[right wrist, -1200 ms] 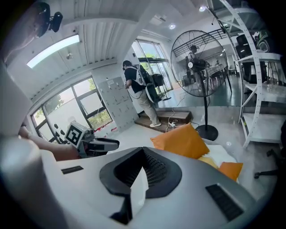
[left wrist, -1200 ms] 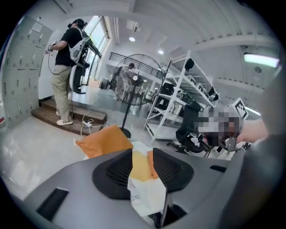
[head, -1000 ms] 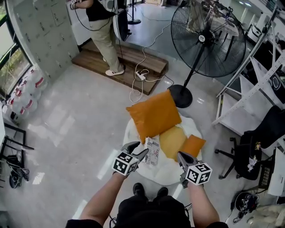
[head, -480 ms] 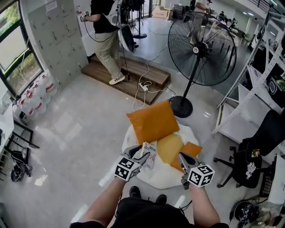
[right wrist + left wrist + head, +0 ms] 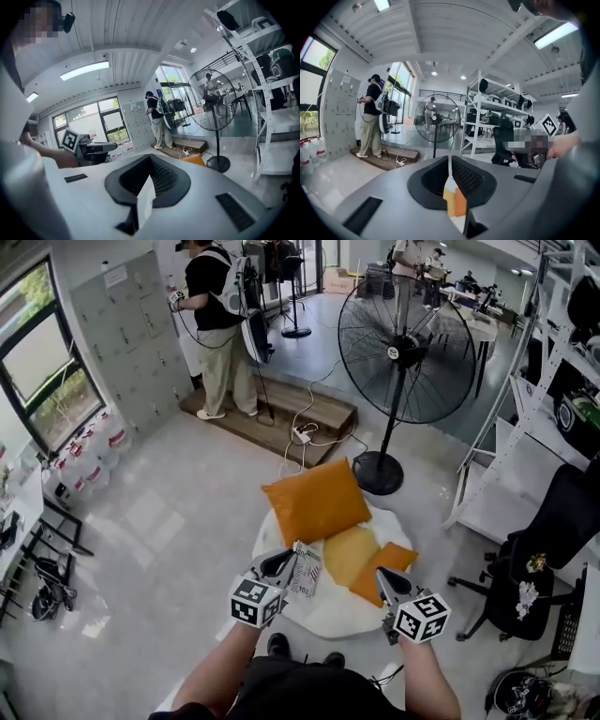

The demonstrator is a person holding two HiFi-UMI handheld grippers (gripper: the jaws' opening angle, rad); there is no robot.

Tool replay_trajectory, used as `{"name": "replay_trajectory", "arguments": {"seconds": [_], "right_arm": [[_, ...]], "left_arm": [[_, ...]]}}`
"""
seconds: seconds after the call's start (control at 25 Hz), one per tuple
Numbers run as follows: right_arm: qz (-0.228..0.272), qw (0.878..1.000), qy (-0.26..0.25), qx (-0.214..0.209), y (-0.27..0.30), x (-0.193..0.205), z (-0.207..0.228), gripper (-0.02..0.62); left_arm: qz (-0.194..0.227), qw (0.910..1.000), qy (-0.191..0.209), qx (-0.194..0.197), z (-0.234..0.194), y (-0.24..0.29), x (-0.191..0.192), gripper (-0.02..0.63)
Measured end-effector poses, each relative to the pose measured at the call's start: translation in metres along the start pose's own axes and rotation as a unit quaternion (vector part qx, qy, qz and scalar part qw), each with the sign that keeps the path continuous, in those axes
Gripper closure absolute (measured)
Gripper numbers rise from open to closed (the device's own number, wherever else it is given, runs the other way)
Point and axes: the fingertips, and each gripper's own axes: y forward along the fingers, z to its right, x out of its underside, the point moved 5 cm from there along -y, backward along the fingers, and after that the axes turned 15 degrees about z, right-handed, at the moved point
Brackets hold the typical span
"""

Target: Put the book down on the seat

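The book [image 5: 305, 573], white with dark print, lies flat on the round white seat [image 5: 328, 617], at its near left, beside a yellow cushion [image 5: 349, 554]. My left gripper [image 5: 284, 559] hovers just left of the book. Its jaws are closing, the tips meet, and nothing is between them [image 5: 450, 158]. My right gripper [image 5: 382, 576] hangs over the seat's near right by a small orange cushion [image 5: 389, 563]. It is shut and holds nothing [image 5: 150, 158].
A large orange cushion [image 5: 314, 501] covers the seat's far side. Beyond it stands a big floor fan [image 5: 403, 352], and a person [image 5: 220, 329] stands by a wooden platform [image 5: 281, 413]. White shelving [image 5: 520, 427] and a black office chair [image 5: 558, 531] are on the right.
The left gripper's jaws have gone from open to shut beside the book. The book stays on the seat. The head view has tilted up to show more of the room.
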Motion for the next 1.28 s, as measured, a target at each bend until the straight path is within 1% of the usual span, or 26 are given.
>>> {"name": "replay_trajectory", "arguments": {"seconds": [0.08,0.28,0.48,0.6,0.68,0.8,0.88,1.0,1.16,1.28], "right_arm": [[0.010,1.000,-0.009,-0.010,-0.007,-0.009,-0.001,0.586],[0.047,0.998,-0.025,-0.026,-0.016,-0.038,-0.012,0.586],[0.068,0.997,-0.026,-0.021,-0.022,-0.059,-0.016,0.586],[0.077,0.997,-0.024,-0.019,-0.019,-0.068,-0.020,0.586],[0.083,0.996,-0.029,-0.021,-0.013,-0.075,-0.025,0.586],[0.088,0.995,-0.042,-0.017,-0.002,-0.078,-0.032,0.586],[0.093,0.995,-0.044,-0.010,0.007,-0.081,-0.035,0.586],[0.098,0.994,-0.054,-0.007,0.022,-0.087,-0.040,0.586],[0.095,0.993,-0.064,-0.011,0.032,-0.086,-0.050,0.586],[0.089,0.994,-0.064,-0.007,0.032,-0.082,-0.048,0.586]], "left_arm": [[0.008,1.0000,0.003,0.000,0.011,-0.001,-0.008,0.603],[0.030,0.9994,0.006,0.017,0.031,-0.005,-0.031,0.604],[0.061,0.9979,0.000,0.022,0.032,-0.007,-0.060,0.604],[0.075,0.9967,0.005,0.032,0.024,-0.010,-0.076,0.604],[0.083,0.9958,0.015,0.035,0.016,-0.014,-0.086,0.604],[0.079,0.9956,0.034,0.036,0.001,-0.021,-0.085,0.604],[0.078,0.9958,0.033,0.036,-0.009,-0.024,-0.083,0.604],[0.086,0.9954,0.028,0.031,-0.024,-0.024,-0.085,0.603],[0.088,0.9955,0.019,0.028,-0.040,-0.023,-0.083,0.603],[0.090,0.9954,0.013,0.031,-0.044,-0.018,-0.082,0.603]]}}
